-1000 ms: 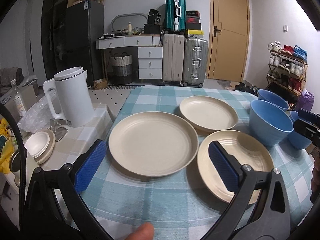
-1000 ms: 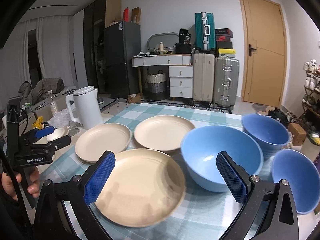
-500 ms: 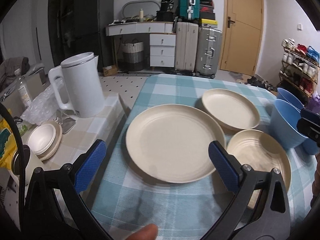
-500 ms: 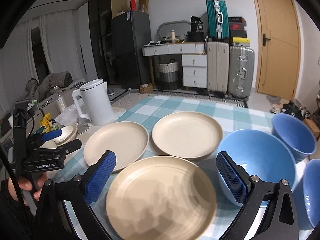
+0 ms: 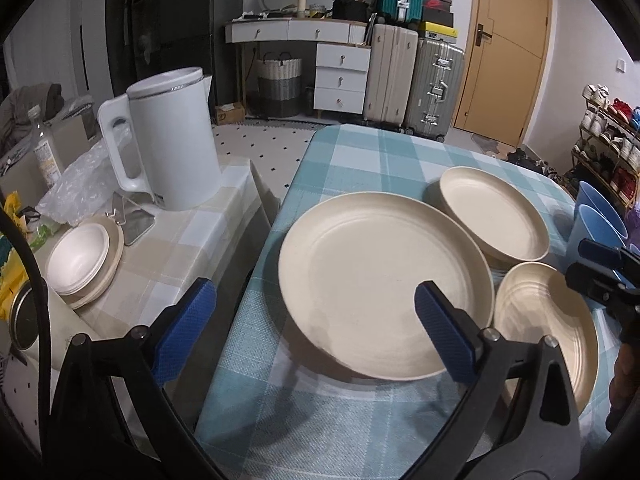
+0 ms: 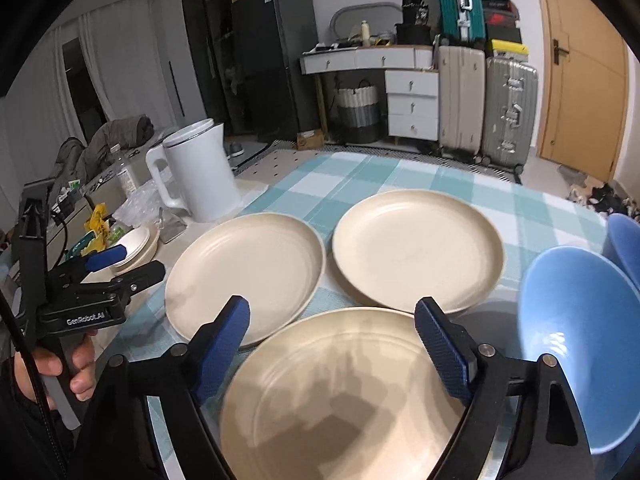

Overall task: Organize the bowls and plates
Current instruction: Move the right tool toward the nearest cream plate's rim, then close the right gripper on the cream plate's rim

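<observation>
Landmark: the white kettle (image 6: 198, 172) on the side bench; every place below is read from it.
Bench: checked cloth (image 5: 384, 160), just right of the kettle.
Left plate: cream plate (image 5: 384, 300), the nearest plate to the kettle, flat on the cloth.
Far plate: second cream plate (image 6: 418, 248), further right of the kettle, apart from the left plate by a thin gap.
Near plate: third cream plate (image 6: 340, 392), right of the kettle and closest to you; its far rim appears to tuck under or touch the far plate.
Bowls: a blue bowl (image 6: 580, 344) furthest right of the kettle, another blue rim (image 6: 624, 240) behind it; you cannot count them all from here.
Left gripper (image 5: 316, 328): fingers spread wide, nothing between the pads; it hovers over the left plate's near rim, kettle side.
Right gripper (image 6: 332, 348): fingers closing, straddling the near plate's far rim, pads not yet pressing it.
Progress: judged barely begun. All three plates lie singly, none stacked.
Left to do: gather plates into one pile, nest the bowls.
</observation>
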